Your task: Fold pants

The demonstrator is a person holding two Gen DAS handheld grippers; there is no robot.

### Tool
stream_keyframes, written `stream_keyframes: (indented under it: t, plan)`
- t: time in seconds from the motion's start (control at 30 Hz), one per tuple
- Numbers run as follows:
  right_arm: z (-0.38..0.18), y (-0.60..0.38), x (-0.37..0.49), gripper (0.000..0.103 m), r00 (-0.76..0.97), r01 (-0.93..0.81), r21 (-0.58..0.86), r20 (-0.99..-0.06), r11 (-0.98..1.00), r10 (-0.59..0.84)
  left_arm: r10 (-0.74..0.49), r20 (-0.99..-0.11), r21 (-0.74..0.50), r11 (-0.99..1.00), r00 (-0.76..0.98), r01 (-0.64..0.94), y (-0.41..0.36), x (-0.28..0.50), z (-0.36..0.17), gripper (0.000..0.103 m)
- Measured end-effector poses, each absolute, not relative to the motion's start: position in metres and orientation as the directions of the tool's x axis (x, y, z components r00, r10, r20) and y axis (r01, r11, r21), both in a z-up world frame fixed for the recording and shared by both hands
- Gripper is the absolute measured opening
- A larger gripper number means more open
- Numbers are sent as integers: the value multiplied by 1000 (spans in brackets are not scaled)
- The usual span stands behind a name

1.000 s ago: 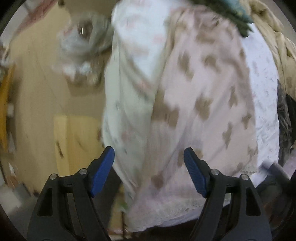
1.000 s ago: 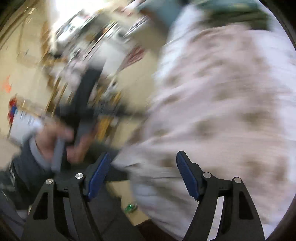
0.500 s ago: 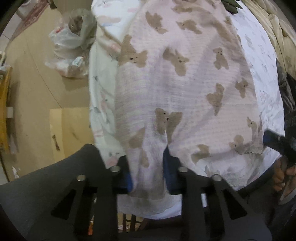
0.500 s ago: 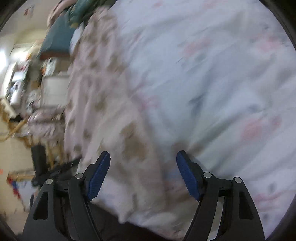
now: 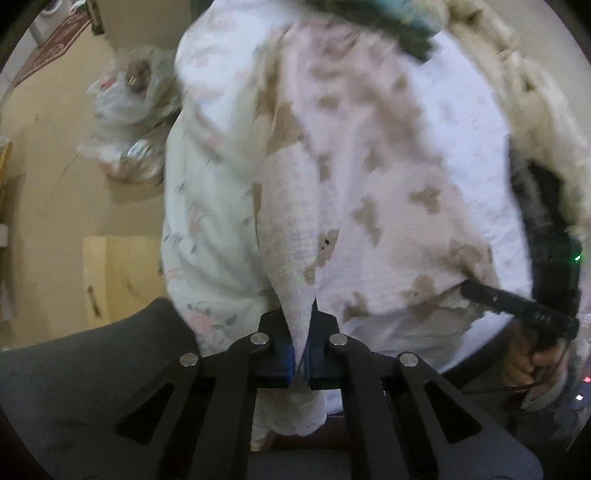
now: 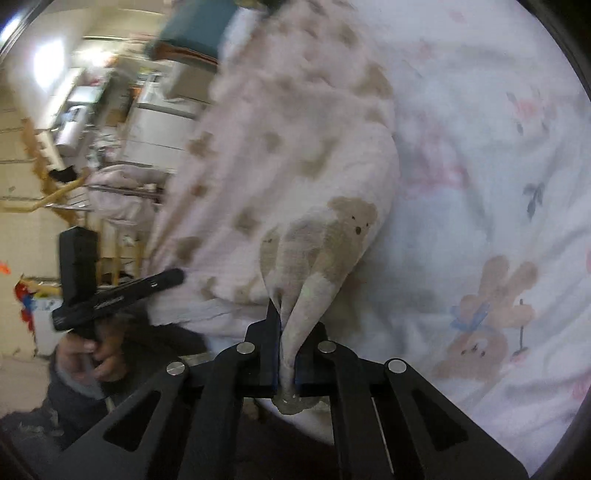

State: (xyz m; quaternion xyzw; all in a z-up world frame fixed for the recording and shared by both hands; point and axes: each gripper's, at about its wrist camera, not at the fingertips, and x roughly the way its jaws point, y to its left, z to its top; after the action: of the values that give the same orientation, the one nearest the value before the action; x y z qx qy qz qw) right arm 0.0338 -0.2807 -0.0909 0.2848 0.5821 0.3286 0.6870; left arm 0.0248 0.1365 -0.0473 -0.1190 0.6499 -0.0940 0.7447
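The pale pink pants [image 5: 369, 177] with brown bear prints lie along the edge of a bed; they also show in the right wrist view [image 6: 280, 155]. My left gripper [image 5: 301, 354] is shut on a pinched fold at the near hem. My right gripper [image 6: 286, 350] is shut on another pinched corner of the same hem. Each gripper appears in the other's view, the right one in the left wrist view [image 5: 517, 306] and the left one in the right wrist view [image 6: 118, 291]. Both views are motion-blurred.
The bed has a white floral sheet [image 6: 480, 184]. A plastic bag [image 5: 129, 110] sits on the tan floor beside it. A beige blanket [image 5: 535, 92] and teal cloth [image 5: 402, 14] lie at the far end. Shelves and clutter [image 6: 110, 129] stand across the room.
Both grippers went from open to shut on the hem of the pants. The right gripper swung in from the side and pinched the fabric; the left tightened its pinch.
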Motion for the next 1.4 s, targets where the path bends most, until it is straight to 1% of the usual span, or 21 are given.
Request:
stream_keyframes:
  t: [0.13,0.23,0.27,0.37,0.5,0.6,0.67,0.77,0.9,0.97,1.03,1.13,1.2,1.27,1.33,1.4]
  plan:
    - [-22,-301,19,4,209,-195,791,-544,580,813,-390,-885,-400,916,253,13,138,22,12,2]
    - [36,-321,7,4,304,-252,794,-478,554,824,-466,-805,-475,877,367,72,138,20,69,2]
    - [59,-327,2,4,339,-279,791,-449,544,827,-483,-785,-490,867,389,88,137,21,80,2]
    - [117,-335,-10,4,421,-360,766,-377,533,825,-548,-686,-541,824,478,168,131,17,138,2]
    - [203,-343,-24,4,522,-453,696,-299,557,799,-595,-593,-551,791,543,266,119,16,195,2]
    - [241,-356,-19,4,558,-480,652,-289,587,778,-604,-553,-543,783,573,302,109,30,218,2]
    - [251,-356,-6,4,573,-477,635,-299,607,763,-609,-546,-549,779,576,304,101,48,222,2]
    - [262,-353,26,4,590,-459,618,-326,638,739,-582,-569,-526,801,581,286,89,81,218,2]
    - [256,-373,69,4,610,-422,619,-346,662,713,-562,-581,-529,810,589,251,72,137,212,2]
    - [259,-379,94,4,626,-419,623,-329,660,707,-552,-560,-524,814,618,252,67,163,219,2]
    - [269,-382,117,4,645,-425,620,-304,659,702,-545,-508,-527,809,667,259,66,188,235,2]
    - [288,-383,130,4,675,-452,578,-277,679,684,-555,-423,-507,800,717,321,64,196,260,2]
    - [290,-384,134,4,677,-454,570,-279,685,681,-562,-396,-487,799,727,353,63,193,264,2]
    - [279,-385,132,4,670,-442,578,-295,686,681,-563,-410,-477,803,717,357,62,188,255,2]
    - [258,-385,127,4,659,-421,576,-336,701,672,-563,-456,-484,807,689,339,61,181,230,2]
    - [226,-388,121,4,635,-380,601,-384,704,670,-547,-532,-474,825,646,308,58,168,191,2]
